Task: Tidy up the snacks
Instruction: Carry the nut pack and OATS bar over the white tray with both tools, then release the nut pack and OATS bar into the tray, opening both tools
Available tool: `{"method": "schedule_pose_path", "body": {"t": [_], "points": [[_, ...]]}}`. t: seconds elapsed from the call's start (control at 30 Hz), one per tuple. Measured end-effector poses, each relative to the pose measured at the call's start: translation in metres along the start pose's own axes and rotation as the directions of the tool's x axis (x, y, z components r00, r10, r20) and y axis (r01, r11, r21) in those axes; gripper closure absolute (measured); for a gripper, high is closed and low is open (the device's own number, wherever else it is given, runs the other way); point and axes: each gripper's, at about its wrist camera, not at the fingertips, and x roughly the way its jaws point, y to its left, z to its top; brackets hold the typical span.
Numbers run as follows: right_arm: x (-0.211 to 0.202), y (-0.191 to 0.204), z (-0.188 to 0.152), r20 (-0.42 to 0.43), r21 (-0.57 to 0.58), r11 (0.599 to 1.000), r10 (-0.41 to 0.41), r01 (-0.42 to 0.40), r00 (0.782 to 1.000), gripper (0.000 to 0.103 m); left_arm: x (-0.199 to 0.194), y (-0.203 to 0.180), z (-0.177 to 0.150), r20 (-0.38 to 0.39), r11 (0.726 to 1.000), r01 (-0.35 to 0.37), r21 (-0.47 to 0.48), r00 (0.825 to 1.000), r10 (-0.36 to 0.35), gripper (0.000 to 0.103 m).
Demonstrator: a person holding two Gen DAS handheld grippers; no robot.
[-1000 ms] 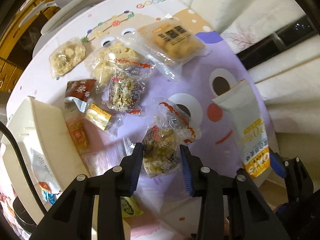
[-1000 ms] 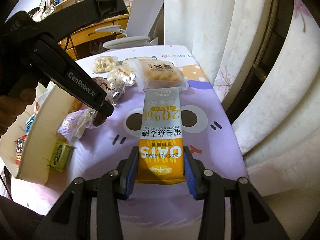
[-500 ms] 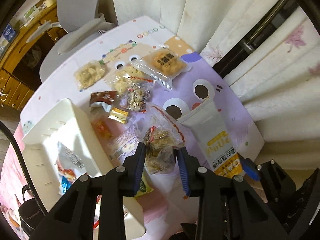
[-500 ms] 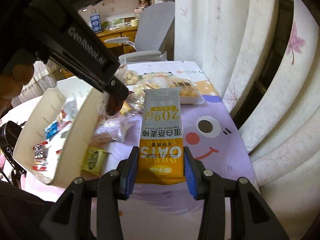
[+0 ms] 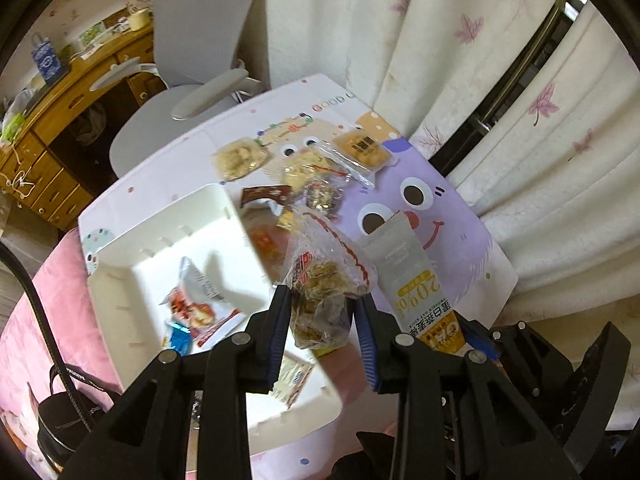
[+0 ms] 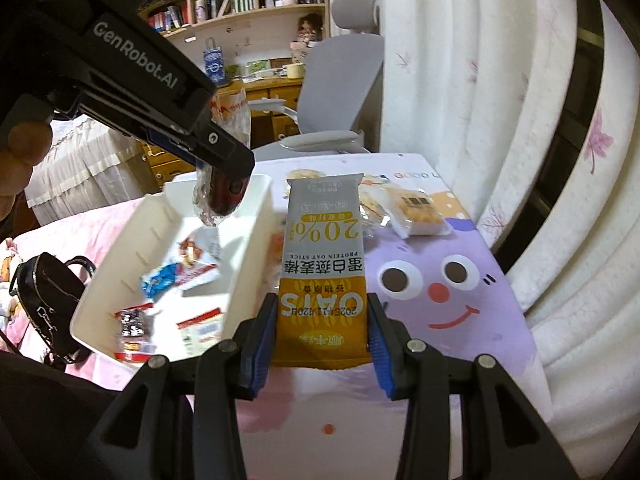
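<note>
My left gripper (image 5: 322, 326) is shut on a clear bag of brown snack pieces (image 5: 324, 288), held high above the table beside the white bin (image 5: 116, 248). From the right wrist view that bag (image 6: 218, 196) hangs under the left gripper (image 6: 224, 152) over the bin's far end (image 6: 256, 184). My right gripper (image 6: 320, 330) is shut on a grey and orange oat stick packet (image 6: 324, 260), lifted off the cartoon tablecloth (image 6: 480, 280). The left wrist view shows this packet (image 5: 416, 276) too, just right of the bag.
The bin holds several small packets (image 6: 188, 264). More snack bags lie on the table behind it: a pale puffed bag (image 5: 240, 158), an orange cracker pack (image 5: 362, 148), a brown wrapper (image 5: 266, 194). A grey chair (image 5: 200, 60), curtains (image 6: 460, 60) and a black bag (image 6: 44, 304) surround the table.
Both grippers rose from the table with their snacks. The left one lifted its bag clear and moved towards the bin; the right one lifted the oat packet off the cloth.
</note>
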Motion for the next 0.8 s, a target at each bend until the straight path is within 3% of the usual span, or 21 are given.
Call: {"method": "schedule_pose_path", "body": {"t": [0.4,0.8], "points": [[-0.003,0.065,-0.001,0.01,-0.057,0.994,0.096,-0.095,0.995,0.061,-0.04,0.071,-0.06,0.061,0.995,-0.018,-0.096,0.998,0.024,0.072],[0.004,0.112,0.003,-0.005,-0.151,0.97,0.193,-0.191,0.981,0.06,-0.038,0.116,-0.112,0.029,0.972,-0.052,-0.227,0.998,0.06,0.072]]}}
